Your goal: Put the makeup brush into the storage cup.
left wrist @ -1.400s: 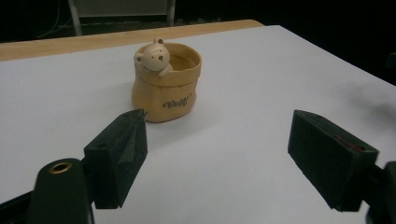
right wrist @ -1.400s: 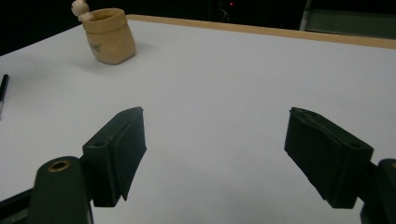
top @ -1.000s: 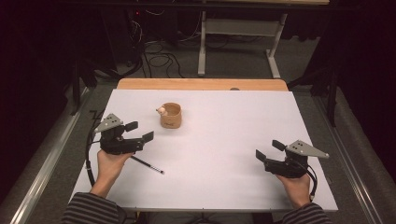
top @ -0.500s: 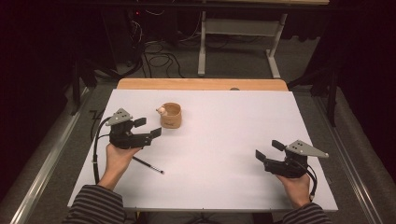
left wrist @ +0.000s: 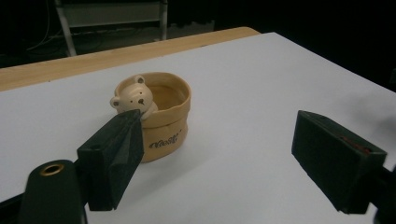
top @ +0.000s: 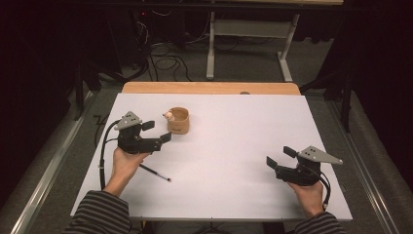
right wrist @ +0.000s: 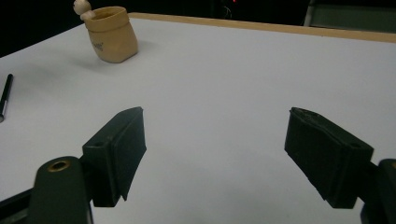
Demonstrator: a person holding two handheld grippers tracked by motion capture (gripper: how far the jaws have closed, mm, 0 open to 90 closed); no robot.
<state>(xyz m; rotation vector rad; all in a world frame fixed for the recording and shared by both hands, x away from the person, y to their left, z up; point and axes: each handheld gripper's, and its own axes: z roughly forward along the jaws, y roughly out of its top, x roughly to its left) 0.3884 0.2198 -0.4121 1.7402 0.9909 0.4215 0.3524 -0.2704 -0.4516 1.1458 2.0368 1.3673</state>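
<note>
Tan and soft-looking, the bear cup point(top: 178, 120) stands upright on the white table point(top: 234, 146), just ahead of the left gripper point(top: 158, 131) and a little to its right in the high view. In the left gripper view the cup point(left wrist: 161, 116) sits beyond the left jaw's tip, partly covered by it, while the right jaw stands well off to the other side; the jaws are spread wide with bare table between them and touch nothing. A small bear head point(left wrist: 133, 99) peeks over the cup's rim on the side nearest that left jaw, and dark lettering runs across the cup's front, too small to read.

Behind the left gripper, close to the person's left hand point(top: 124, 163), a black pen point(top: 155, 173) lies flat on the table, slanting away toward the middle.

The right gripper point(top: 276, 157) rests low over the table, well apart from the cup and from the left gripper, held by the right hand point(top: 308, 194). Its jaws are also wide apart and hold nothing. In the right gripper view the cup point(right wrist: 112, 33) stands far ahead and to the left of the jaws, and the pen point(right wrist: 5, 95) lies at the left edge.

A wooden strip point(top: 209, 87) borders the table's far side.
</note>
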